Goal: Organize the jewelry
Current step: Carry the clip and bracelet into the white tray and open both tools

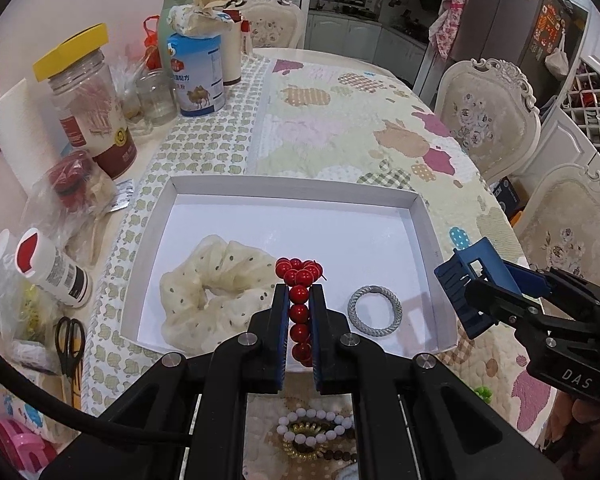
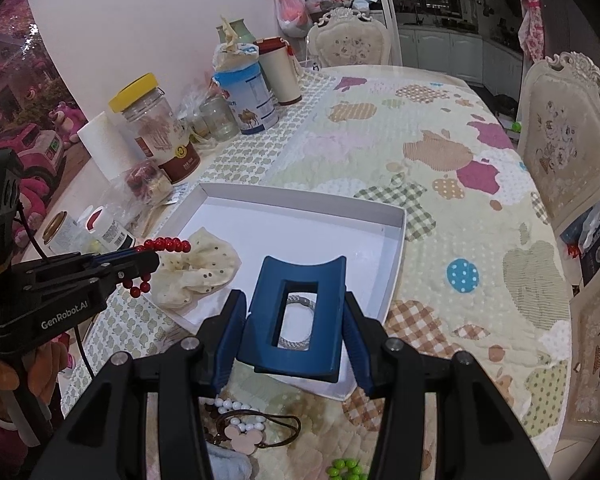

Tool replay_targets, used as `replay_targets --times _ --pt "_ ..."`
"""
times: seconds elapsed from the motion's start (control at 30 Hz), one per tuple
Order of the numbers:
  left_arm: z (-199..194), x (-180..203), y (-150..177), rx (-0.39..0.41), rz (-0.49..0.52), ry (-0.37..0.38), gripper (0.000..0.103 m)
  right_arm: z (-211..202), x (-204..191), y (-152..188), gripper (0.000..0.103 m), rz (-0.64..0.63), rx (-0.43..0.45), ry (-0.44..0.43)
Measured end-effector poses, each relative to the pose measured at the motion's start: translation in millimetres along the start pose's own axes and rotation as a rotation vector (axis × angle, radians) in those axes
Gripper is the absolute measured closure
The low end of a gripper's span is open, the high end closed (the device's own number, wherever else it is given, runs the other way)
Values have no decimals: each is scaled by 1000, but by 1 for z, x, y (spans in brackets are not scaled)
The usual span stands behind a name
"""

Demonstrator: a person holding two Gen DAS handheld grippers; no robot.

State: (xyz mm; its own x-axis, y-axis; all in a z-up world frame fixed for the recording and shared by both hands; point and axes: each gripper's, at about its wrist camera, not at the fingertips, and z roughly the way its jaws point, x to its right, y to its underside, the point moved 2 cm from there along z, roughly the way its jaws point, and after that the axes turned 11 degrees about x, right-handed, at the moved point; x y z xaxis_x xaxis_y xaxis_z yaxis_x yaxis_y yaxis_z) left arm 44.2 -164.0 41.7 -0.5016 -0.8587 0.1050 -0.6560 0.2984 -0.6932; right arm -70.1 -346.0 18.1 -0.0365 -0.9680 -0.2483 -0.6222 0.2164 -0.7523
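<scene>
My left gripper [image 1: 299,300] is shut on a red bead bracelet [image 1: 300,308] and holds it above the near part of the white tray [image 1: 292,186]. In the tray lie a cream dotted scrunchie [image 1: 216,292] and a grey braided hair tie [image 1: 374,311]. My right gripper [image 2: 296,320] is shut on a blue hair claw clip [image 2: 296,320] above the tray's near right corner [image 2: 396,264]; it also shows in the left wrist view [image 1: 476,280]. The red bracelet [image 2: 164,245] and left gripper [image 2: 140,264] show at left.
White bead bracelets [image 1: 320,428], a gold coil tie and a brown cord with a pink charm [image 2: 240,432] lie on the quilted cloth near me. Green beads [image 2: 344,468] lie near right. Jars, a blue tin [image 1: 196,76], bottles and scissors [image 1: 70,344] crowd the left. Chairs stand at right.
</scene>
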Motion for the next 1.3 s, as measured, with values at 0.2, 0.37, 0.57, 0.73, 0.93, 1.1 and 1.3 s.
replay_targets --times 0.2,0.37,0.57,0.73,0.93,1.1,1.3 --pt "14 0 0 -18 -10 -6 103 17 7 -1 53 5 -17 -2" --pt "30 0 1 -39 -22 -18 103 39 13 -2 54 9 -41 -7" --pt "56 -8 9 -81 -66 -34 103 73 21 -1 54 1 -88 -5" --pt "74 -11 20 -114 -95 -33 103 100 29 -1 54 -16 -116 15" --pt "87 -12 32 -154 -119 -34 103 121 37 3 53 -20 -146 37" --pt "88 -14 37 -157 -135 -27 90 128 41 7 52 -7 -154 39" --pt "79 -14 36 -145 -149 -19 80 114 40 6 41 23 -129 47"
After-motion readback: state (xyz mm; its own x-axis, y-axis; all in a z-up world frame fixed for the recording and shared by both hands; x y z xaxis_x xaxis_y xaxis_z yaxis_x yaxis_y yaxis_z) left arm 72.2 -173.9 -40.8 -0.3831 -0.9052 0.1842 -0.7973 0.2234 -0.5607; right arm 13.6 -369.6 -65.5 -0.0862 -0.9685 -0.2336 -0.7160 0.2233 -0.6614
